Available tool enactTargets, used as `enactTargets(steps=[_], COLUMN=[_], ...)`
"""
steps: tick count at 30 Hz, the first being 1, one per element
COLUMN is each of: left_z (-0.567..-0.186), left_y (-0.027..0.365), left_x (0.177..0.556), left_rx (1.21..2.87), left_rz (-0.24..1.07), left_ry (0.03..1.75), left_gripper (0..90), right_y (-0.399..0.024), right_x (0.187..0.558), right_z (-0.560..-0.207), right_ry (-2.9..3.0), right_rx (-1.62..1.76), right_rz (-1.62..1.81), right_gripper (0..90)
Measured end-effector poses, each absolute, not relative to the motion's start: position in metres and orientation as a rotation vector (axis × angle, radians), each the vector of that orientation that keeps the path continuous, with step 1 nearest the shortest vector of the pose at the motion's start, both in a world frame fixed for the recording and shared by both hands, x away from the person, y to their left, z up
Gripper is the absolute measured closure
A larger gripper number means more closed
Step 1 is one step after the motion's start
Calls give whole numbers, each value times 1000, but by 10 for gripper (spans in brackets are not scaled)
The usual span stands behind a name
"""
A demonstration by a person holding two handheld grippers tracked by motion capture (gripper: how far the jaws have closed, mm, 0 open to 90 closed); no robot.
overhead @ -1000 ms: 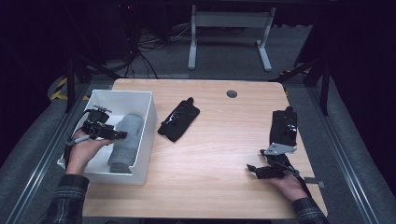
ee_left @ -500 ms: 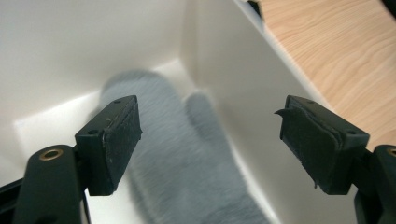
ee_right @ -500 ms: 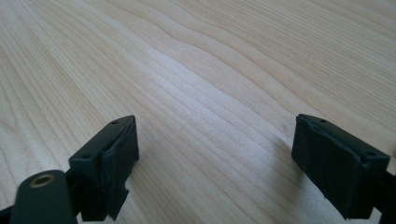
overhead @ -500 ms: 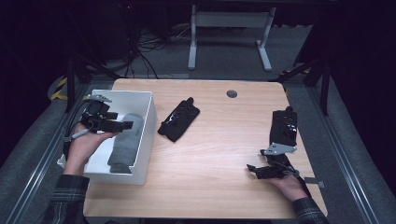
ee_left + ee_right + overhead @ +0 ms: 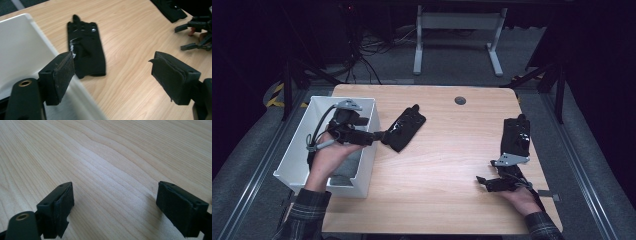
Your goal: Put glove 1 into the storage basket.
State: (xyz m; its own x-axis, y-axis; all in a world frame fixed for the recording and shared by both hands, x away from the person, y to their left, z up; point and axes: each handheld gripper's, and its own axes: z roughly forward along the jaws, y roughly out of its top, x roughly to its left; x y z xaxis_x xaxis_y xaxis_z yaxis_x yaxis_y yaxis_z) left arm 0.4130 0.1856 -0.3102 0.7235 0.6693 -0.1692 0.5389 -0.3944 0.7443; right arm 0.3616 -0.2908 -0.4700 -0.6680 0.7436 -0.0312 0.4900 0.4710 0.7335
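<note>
Since the earlier frame, the left gripper (image 5: 379, 135) has lifted from the white bin (image 5: 297, 159) at left of frame toward the black glove (image 5: 404, 128) lying upper left of centre; its jaws have been opening, nothing between them. At lower right, the right gripper (image 5: 480, 183) rests with jaws apart.

A lab-like recording space: a bare wooden table (image 5: 447, 150) on dark carpet, with loose cables (image 5: 367, 55) behind.
</note>
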Motion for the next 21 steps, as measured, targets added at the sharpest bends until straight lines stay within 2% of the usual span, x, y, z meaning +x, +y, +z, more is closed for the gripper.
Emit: enactTargets(steps=[14, 21], left_z=[-337, -372], left_y=[110, 82], left_x=[398, 393], left_rx=[2123, 2181], left_rz=[130, 140], left_ry=[780, 748], left_gripper=[179, 167], right_y=[-291, -291], right_x=[362, 362], right_z=[-470, -470], right_ry=[2375, 2375], right_rx=[1039, 1040], right_rz=[1016, 1016], right_gripper=[148, 148])
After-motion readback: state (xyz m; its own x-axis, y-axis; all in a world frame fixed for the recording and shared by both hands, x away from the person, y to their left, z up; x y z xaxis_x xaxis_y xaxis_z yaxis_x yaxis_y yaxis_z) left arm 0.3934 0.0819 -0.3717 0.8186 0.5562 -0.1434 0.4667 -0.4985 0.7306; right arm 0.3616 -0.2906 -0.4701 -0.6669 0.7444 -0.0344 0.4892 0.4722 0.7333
